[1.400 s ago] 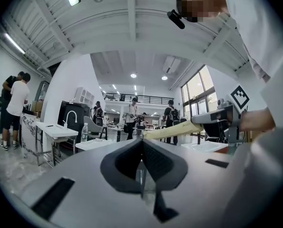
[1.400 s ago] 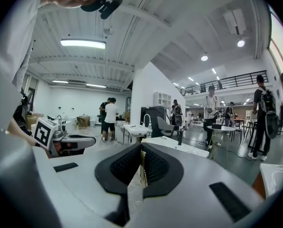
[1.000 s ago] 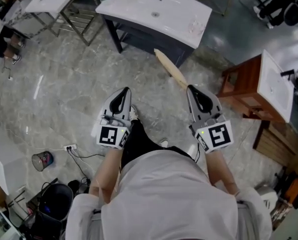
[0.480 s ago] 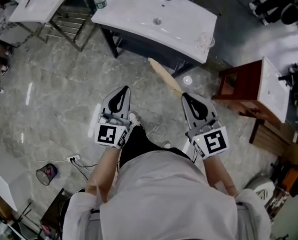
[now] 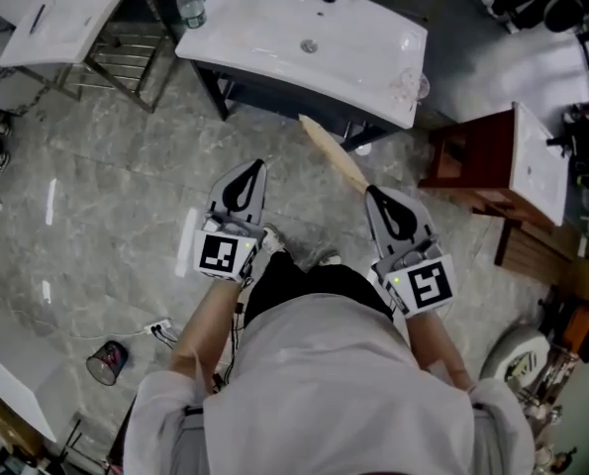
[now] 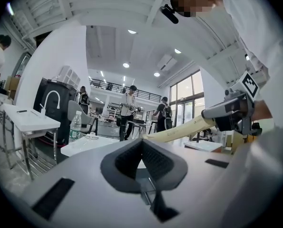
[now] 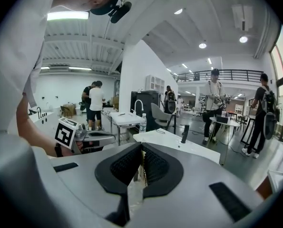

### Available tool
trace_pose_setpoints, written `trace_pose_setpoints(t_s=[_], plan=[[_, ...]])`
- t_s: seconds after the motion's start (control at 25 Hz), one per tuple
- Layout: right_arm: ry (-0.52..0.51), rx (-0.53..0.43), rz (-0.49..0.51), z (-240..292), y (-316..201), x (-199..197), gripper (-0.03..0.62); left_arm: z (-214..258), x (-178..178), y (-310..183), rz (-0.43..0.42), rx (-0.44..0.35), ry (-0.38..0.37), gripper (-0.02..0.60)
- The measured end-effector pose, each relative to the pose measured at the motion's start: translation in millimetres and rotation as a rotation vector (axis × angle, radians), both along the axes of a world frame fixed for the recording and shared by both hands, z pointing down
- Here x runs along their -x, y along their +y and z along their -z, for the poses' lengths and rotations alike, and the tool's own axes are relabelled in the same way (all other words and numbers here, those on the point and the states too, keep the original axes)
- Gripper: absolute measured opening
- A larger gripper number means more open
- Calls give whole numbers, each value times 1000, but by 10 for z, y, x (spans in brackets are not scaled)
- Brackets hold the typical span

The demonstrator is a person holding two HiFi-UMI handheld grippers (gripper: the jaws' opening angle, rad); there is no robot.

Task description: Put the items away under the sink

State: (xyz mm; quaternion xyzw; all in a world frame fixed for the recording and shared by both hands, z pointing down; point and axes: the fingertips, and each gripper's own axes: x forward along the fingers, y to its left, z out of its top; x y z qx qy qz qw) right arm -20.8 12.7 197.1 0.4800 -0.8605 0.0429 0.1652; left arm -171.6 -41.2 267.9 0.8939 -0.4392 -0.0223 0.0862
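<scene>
Two grippers hang above the marble floor (image 5: 116, 206). A white sink (image 5: 264, 28) stands at twelve o'clock, with a water bottle (image 5: 187, 1) at ten and a wooden cabinet (image 5: 477, 161) at two. The right gripper (image 5: 375, 192) pinches a long cream stick (image 5: 334, 151) that slants toward eleven, its tip near the sink's front. The left gripper (image 5: 256, 166) is pressed together on nothing.

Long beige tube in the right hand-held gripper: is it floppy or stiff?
Probably stiff: the long beige tube juts straight from the right hand-held gripper, held at one end. Likely light, yet it may pivot in that end grip.
</scene>
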Motion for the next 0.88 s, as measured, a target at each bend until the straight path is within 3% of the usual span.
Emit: trace_pose_setpoints(t_s=[0.28,0.44,0.64,0.88], plan=[[-5,-7,-14,34,-111,-67,34,73,-120,-81,-4,-16,14,3],[-5,-11,8,33,-211,-110,34,103,-121,-131,31,-4,28,3],[-33,-33,56,1,-321,-294,34,129,-264,-157,82,-2,-9,3],[-23,-23,126,-239,-518,-576,34,162,-492,-388,143,-53,-8,3]])
